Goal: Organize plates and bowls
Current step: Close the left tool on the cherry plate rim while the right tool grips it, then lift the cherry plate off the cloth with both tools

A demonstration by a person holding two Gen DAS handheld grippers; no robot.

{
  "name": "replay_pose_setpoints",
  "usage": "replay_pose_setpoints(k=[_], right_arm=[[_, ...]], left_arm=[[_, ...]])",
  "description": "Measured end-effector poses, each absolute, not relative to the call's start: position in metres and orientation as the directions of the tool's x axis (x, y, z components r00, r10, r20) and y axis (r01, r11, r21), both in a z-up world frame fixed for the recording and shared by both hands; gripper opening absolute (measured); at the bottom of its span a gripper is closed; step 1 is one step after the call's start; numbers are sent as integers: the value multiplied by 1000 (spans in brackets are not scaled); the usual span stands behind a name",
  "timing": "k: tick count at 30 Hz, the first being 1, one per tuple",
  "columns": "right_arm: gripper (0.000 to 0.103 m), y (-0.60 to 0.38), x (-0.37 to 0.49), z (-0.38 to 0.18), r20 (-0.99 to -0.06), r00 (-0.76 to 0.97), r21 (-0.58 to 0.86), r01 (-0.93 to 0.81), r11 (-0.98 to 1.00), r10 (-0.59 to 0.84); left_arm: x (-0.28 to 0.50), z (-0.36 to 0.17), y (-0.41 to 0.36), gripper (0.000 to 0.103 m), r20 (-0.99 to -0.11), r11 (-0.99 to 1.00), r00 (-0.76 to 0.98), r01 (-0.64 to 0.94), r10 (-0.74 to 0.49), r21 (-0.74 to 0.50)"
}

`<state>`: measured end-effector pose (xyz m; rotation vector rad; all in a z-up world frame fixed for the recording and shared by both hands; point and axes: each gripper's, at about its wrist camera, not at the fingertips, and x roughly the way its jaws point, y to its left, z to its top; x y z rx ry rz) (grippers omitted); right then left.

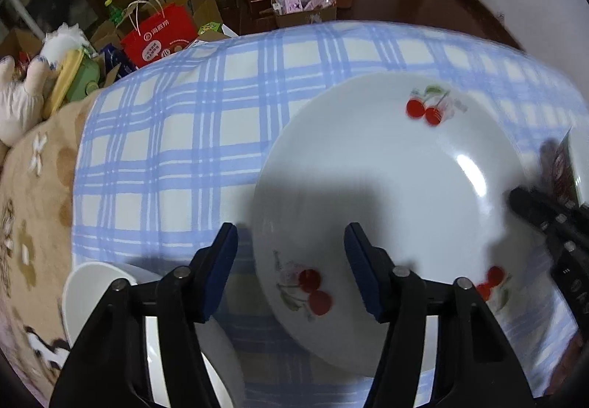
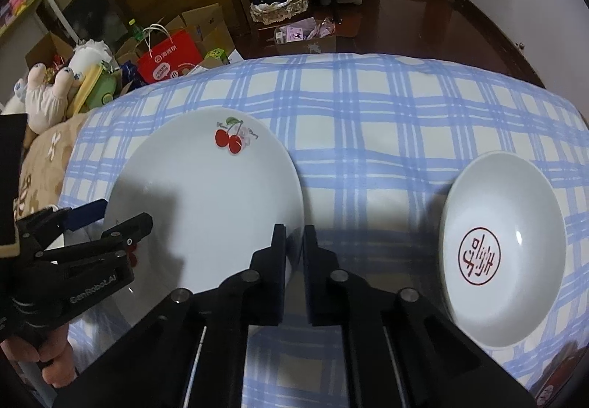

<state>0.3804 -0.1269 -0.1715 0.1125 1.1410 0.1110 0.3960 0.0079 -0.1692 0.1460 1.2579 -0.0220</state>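
Observation:
A white plate with red cherry prints (image 1: 386, 168) (image 2: 206, 201) lies on the blue plaid cloth (image 1: 165, 150). My left gripper (image 1: 292, 260) (image 2: 110, 220) straddles the plate's left rim, one pad outside it and one above the plate, neither pressing: it is open. My right gripper (image 2: 296, 257) has its fingers closed tight on the plate's right rim; it also shows at the right edge of the left wrist view (image 1: 545, 220). To the right sits a white bowl with a red seal (image 2: 504, 253). More white bowls (image 1: 92, 290) sit under my left gripper at the lower left.
The cloth (image 2: 368, 132) covers a rounded table with a beige flowered blanket (image 1: 33, 205) at its left. Beyond the far edge, on the floor, stand a red paper bag (image 2: 171, 56), cardboard boxes (image 2: 206, 25) and a plush toy (image 2: 48, 95). A hand (image 2: 44, 360) holds the left gripper.

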Motion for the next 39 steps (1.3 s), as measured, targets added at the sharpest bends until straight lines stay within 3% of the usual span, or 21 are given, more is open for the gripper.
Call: replay_pose_setpoints(k=[8, 16, 22, 34, 39], right_arm=[[9, -118, 370, -169, -901, 433, 16, -62, 998, 41], [7, -127, 366, -167, -900, 434, 27, -49, 998, 45], [7, -134, 365, -169, -895, 439, 75, -15, 997, 74], [8, -145, 369, -174, -889, 440, 146, 8, 989, 128], [7, -162, 370, -178, -860, 455, 283, 48, 958, 231]], left_arm=[[394, -169, 6, 53, -942, 991, 333, 110, 34, 74], [392, -165, 15, 39, -936, 991, 336, 113, -107, -73], [394, -163, 29, 26, -928, 988, 341, 78, -151, -133], [402, -159, 45, 16, -897, 969, 367, 81, -246, -233], [406, -160, 49, 16, -889, 962, 370, 71, -270, -263]])
